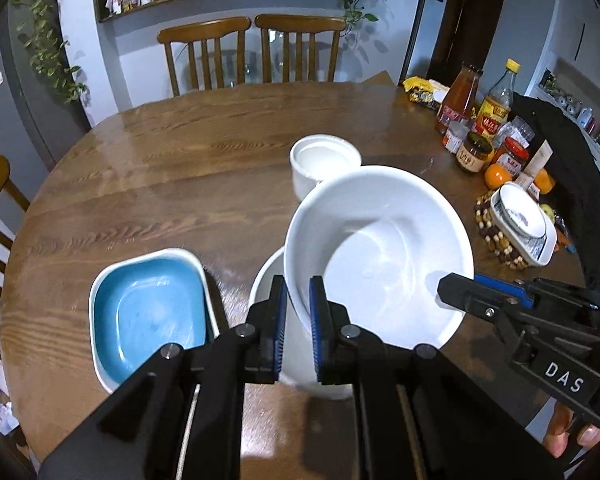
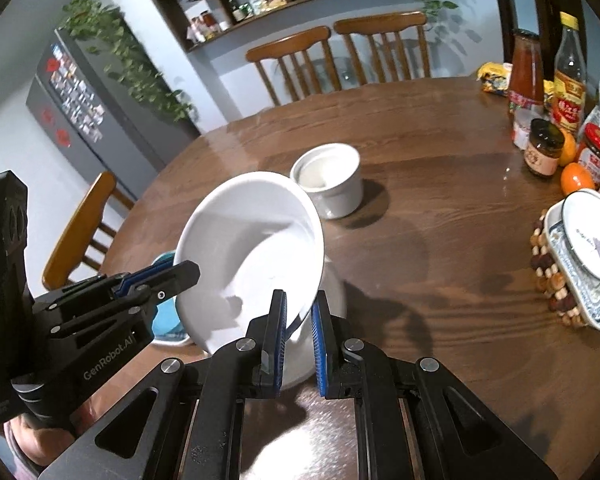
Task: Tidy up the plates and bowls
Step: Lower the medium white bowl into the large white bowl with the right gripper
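White bowl [image 1: 380, 256], blue-lined square dish [image 1: 152, 316] (white rim), blue-patterned plate [image 2: 580, 276], brown wood-grain table [image 1: 160, 160].

Both tongs share one wide bowl [image 1: 380, 256], left gripper [image 1: 298, 308] on its left rim, right gripper [image 2: 300, 312] on its right. Under it sits another bowl [image 1: 272, 292]. Left of the tongs, a square dish [image 1: 148, 312]; ahead, a cup [image 1: 324, 160]; far right, jars [image 2: 544, 148].

Both wrist views look steeply down, close over the round table [image 1: 140, 184], sharing the chairs [image 2: 340, 56] beyond.
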Motion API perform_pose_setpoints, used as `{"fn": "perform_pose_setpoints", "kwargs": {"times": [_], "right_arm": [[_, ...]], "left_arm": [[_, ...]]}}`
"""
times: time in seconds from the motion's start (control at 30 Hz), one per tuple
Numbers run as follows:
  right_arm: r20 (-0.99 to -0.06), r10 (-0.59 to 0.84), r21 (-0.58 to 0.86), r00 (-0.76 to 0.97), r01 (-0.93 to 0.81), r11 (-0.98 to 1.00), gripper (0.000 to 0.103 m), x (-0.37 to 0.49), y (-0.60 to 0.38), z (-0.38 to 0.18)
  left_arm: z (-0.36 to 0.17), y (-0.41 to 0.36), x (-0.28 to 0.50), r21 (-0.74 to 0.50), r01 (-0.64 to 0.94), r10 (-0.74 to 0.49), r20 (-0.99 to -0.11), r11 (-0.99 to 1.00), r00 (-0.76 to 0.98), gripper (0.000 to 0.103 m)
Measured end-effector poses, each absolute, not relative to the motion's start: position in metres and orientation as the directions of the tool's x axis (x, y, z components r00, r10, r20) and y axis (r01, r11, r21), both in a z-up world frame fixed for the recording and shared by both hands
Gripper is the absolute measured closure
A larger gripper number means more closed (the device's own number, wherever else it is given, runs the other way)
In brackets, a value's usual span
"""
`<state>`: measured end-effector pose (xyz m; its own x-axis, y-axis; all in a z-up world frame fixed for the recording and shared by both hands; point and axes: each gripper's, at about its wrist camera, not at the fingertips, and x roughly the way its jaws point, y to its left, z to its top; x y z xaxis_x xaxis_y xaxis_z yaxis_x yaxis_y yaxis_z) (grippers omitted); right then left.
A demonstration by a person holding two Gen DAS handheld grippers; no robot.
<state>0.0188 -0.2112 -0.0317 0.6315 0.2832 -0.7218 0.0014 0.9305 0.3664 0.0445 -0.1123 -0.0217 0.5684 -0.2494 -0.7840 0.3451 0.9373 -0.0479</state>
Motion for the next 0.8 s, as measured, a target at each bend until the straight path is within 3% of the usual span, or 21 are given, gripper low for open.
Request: {"fn": "perform_pose_setpoints", "kwargs": {"times": [0.8], "right_arm": [[-0.805,0.267,0.326,0.530,0.019,0.945,0.090,0.033,-0.192,-0.073]], "left_arm": [[-0.071,-0.113,0.057,-0.008,0.330,-0.174,-0.862,0.944,0.477,0.092]]}}
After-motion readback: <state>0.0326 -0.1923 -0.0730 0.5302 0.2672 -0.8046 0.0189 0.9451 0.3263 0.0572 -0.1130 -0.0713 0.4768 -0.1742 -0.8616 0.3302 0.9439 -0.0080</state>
